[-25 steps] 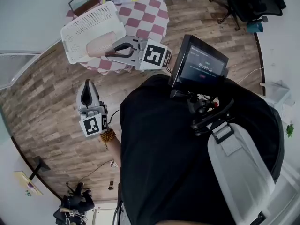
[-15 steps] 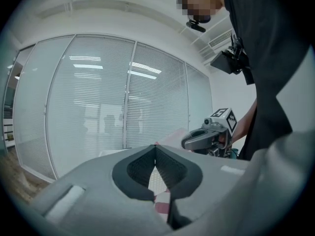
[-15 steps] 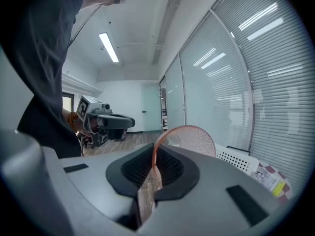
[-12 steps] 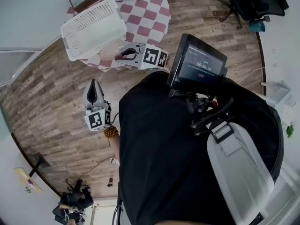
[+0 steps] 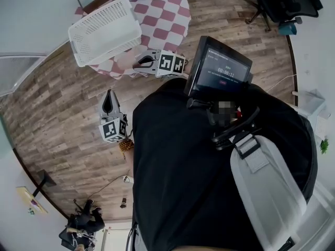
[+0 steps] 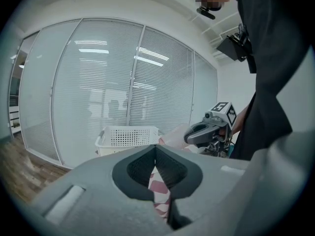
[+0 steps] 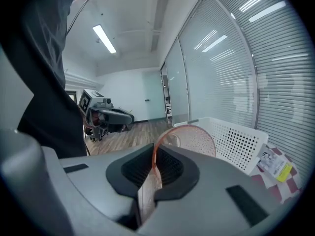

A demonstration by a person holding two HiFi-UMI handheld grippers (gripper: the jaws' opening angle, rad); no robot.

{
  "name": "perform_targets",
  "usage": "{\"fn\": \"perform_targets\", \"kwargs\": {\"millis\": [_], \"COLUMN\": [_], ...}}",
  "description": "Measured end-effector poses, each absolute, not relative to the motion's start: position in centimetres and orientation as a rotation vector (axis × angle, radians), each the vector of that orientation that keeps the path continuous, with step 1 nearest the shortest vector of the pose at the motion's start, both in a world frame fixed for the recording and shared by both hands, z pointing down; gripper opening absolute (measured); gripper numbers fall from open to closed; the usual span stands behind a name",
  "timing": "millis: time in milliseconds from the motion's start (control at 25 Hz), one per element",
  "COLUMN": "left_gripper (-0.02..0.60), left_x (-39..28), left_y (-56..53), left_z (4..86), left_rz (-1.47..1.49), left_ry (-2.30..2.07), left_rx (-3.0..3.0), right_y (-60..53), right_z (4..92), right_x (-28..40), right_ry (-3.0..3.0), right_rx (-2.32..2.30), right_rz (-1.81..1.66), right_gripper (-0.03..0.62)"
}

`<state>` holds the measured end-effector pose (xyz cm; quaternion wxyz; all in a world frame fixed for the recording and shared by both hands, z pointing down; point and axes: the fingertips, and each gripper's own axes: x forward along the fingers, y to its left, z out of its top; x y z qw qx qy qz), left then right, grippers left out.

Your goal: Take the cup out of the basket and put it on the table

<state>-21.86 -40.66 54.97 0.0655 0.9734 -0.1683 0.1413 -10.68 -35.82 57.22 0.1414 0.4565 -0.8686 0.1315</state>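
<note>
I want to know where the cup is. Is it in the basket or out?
Out. The right gripper pinches the cup by its rim, and the cup is in front of the white basket, not inside it.

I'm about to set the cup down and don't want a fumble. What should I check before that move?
1. Grip: the right gripper pinches the cup by its wall: ok.
2. Cup out of the basket: ok.
3. Bare cloth on the table beside the basket: ok.
4. Cup over the table, not past its near edge: cannot tell.
5. Left gripper shut, empty, off to the side over the floor: ok.
</note>
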Motion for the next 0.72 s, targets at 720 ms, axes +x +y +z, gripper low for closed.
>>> {"fn": "perform_targets", "kwargs": {"millis": [720], "left_gripper": [0.006], "left_x": [-22.5], "left_y": [-41.0], "left_z": [54.5], "left_rz": [0.409], "left_ry": [-0.540], "left_rx": [2.930], "right_y": [-36.4], "right_z": [56.6], "right_x": [-11.5], "right_ry": [-2.525], "right_rx": [1.280], "right_rz": [0.356], "right_gripper": [0.025]}}
